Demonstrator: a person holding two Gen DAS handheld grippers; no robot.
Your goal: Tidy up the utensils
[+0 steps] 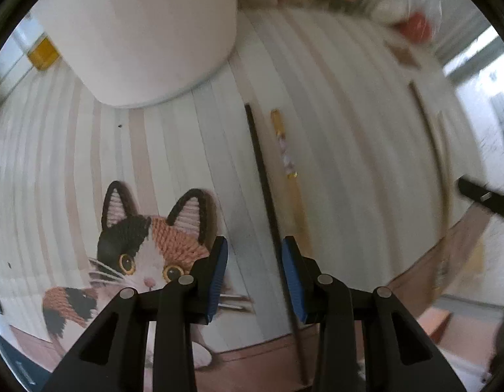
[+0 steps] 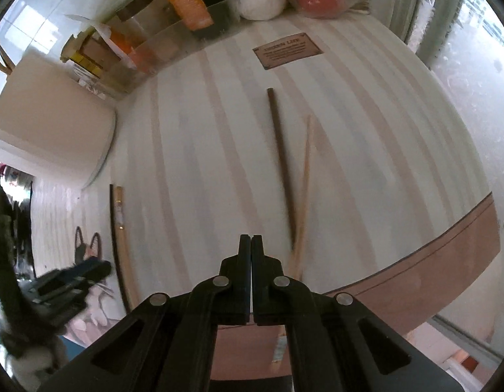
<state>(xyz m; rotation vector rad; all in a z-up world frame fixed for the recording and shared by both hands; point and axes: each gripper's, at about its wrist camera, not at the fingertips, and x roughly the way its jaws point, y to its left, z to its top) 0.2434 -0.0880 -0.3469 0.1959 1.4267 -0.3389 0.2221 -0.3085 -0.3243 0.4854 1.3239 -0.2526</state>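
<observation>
The left gripper (image 1: 255, 277) points straight down at the striped desk (image 1: 349, 130), its blue-padded fingers (image 1: 219, 274) partly apart with nothing pressed between them. A dark chopstick (image 1: 263, 176) runs lengthwise away from the camera and passes just inside the right-hand pad; whether it touches the pad cannot be told. Just beside it, outside the gap, lies a light wooden chopstick with a patterned band (image 1: 286, 150), roughly parallel. The white container (image 1: 147, 32) stands beyond, up-left of both.

The right gripper (image 2: 251, 245) has its fingers pressed together, empty. A second pair lies ahead and slightly to its right: a dark brown chopstick (image 2: 279, 150) and a pale wooden chopstick (image 2: 305, 170), their near tips crossing close to the fingertips, their far ends splayed apart.

By my reading, the left pair is best placed: its long axis already lines up through the left gap, so closing there should take the dark stick
</observation>
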